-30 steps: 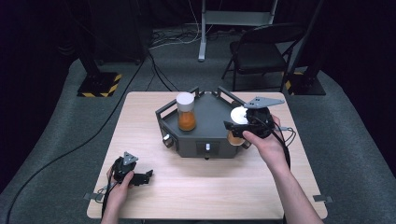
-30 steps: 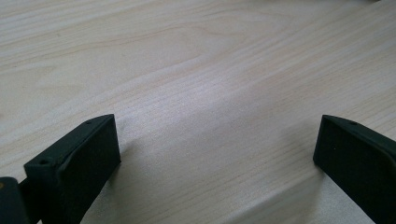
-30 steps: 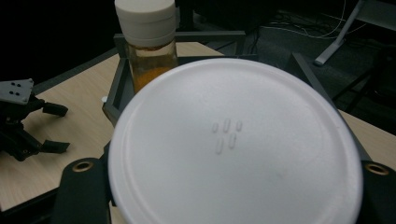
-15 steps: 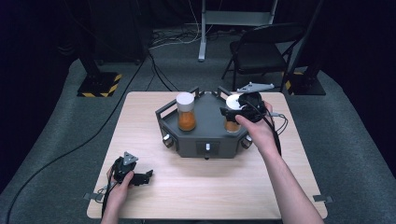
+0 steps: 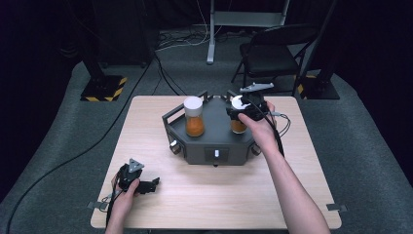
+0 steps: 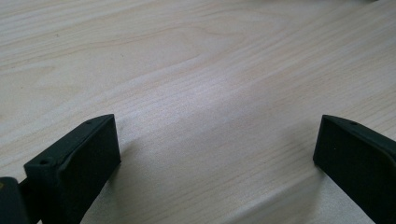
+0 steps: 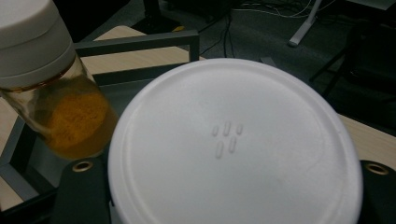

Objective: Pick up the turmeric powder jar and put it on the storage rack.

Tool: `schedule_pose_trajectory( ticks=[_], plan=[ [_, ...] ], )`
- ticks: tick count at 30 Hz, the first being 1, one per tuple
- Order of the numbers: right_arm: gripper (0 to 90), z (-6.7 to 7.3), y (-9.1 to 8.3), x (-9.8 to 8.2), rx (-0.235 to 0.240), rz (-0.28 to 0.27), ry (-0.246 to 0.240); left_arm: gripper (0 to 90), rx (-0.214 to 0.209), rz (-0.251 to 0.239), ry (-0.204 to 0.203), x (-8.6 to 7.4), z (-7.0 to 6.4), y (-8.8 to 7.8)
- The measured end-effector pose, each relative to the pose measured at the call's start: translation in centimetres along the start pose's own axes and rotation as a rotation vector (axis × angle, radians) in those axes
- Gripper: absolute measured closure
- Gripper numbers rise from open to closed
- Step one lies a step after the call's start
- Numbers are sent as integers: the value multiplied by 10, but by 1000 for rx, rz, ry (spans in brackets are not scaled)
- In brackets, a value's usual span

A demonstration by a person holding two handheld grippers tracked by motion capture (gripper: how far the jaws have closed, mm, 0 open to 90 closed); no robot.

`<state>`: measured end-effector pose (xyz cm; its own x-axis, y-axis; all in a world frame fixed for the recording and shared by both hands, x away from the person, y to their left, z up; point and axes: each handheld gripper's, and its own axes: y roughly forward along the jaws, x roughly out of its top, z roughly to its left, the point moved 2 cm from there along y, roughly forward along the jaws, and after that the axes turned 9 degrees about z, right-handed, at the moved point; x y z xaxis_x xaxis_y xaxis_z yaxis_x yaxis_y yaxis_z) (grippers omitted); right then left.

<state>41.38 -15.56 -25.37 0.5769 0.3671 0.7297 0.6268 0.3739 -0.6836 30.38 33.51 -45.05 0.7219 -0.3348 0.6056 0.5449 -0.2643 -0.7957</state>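
At the wooden table [image 5: 214,195], I have the right gripper [image 5: 239,113] clamped on a white-lidded jar [image 5: 237,126] of orange powder, its jaws closed against the jar just under the lid. The jar sits over the right side of the dark grey hexagonal tray [image 5: 214,146], which stands at the far middle of the table; from the high view I cannot tell whether the jar's base rests on the tray or hangs just above it. In the right gripper view, the jar's white lid [image 7: 233,144] spreads wide between the two black jaws, whose upper corners flank it at either edge.

A second jar [image 5: 194,117], also white-lidded and holding orange powder, stands upright on the left side of the same tray, apart from the held one. In the right gripper view this second jar [image 7: 51,98] appears tilted at upper left, in front of the tray's raised grey rail [image 7: 140,42].

My left gripper [image 5: 155,183] lies low at the near left of the table, well apart from the tray, the hand wrapped around its body. Its jaws stand wide open with nothing between them; the left gripper view shows bare wood grain [image 6: 205,93] between the two black pads [image 6: 84,154].
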Motion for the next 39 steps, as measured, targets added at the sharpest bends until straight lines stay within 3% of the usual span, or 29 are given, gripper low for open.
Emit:
schedule_pose_trajectory(
  ticks=[12, 18, 22, 24, 29, 32, 39],
  plan=[
    [294, 4, 19, 5, -5, 24, 12, 0, -1, 0, 1, 0, 0, 0],
    [286, 0, 21, 6, 8, 22, 36, 0, -1, 0, 1, 0, 0, 0],
    [174, -6, 17, 6, 37, 20, 40, 0, -1, 0, 0, 0, 0, 0],
    [114, -4, 13, 5, 21, 15, 39, 0, -1, 0, 1, 0, 0, 0],
    [37, -7, 1, 0, 37, 5, 60, 0, -1, 0, 1, 0, 0, 0],
    [29, -3, -7, -4, 19, -7, 37, 0, -1, 0, 1, 0, 0, 0],
    [22, 8, -20, -29, -84, -105, -41, 0, -1, -1, 1, 0, 0, 0]
  ],
)
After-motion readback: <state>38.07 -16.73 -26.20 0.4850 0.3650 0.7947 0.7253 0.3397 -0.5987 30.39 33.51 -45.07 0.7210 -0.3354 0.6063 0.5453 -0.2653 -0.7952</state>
